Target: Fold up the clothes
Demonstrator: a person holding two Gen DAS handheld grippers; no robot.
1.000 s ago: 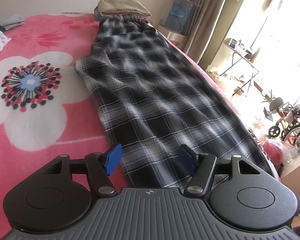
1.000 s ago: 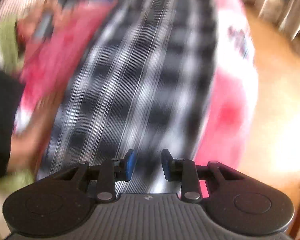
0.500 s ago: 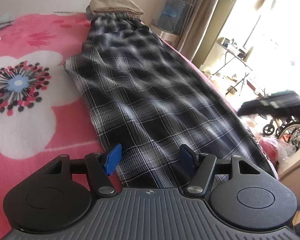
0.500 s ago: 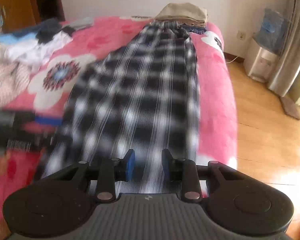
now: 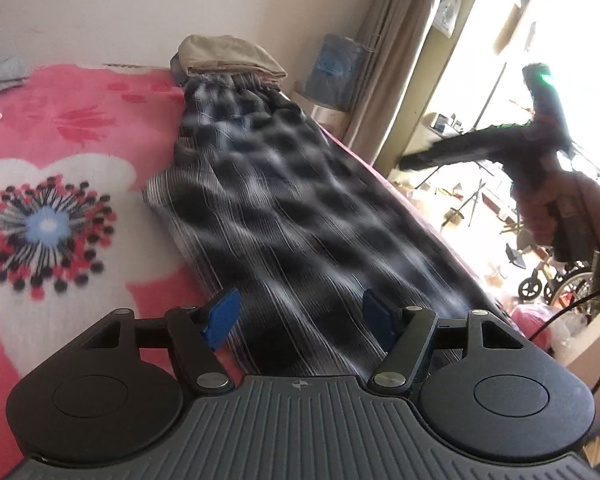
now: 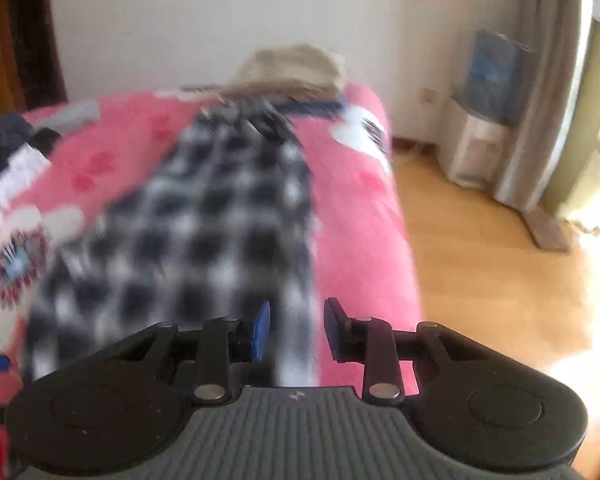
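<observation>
Black-and-white plaid trousers (image 5: 284, 208) lie stretched lengthwise on the pink flowered blanket (image 5: 72, 120). My left gripper (image 5: 299, 317) hovers over their near end. Its blue pads stand wide apart and the jaws are opening, with cloth beneath them but nothing pinched. My right gripper (image 6: 297, 330) hangs above the trousers' (image 6: 188, 240) right edge near the bed's side. It is open by a narrow gap with nothing in it. In the left wrist view the right gripper's black body (image 5: 480, 144) is held up by a hand at the right, off the bed.
A beige folded stack (image 5: 228, 56) sits at the trousers' far end. Loose clothes (image 6: 8, 160) lie at the bed's left. Beyond the bed's right side are wood floor (image 6: 480, 260), a water dispenser (image 6: 488, 80), a curtain (image 5: 392, 60) and a wheelchair (image 5: 560, 284).
The right gripper swung fast from over the trousers toward the bed's right side and now shows raised in the left wrist view. The left gripper shifted a little and its pads stand wider.
</observation>
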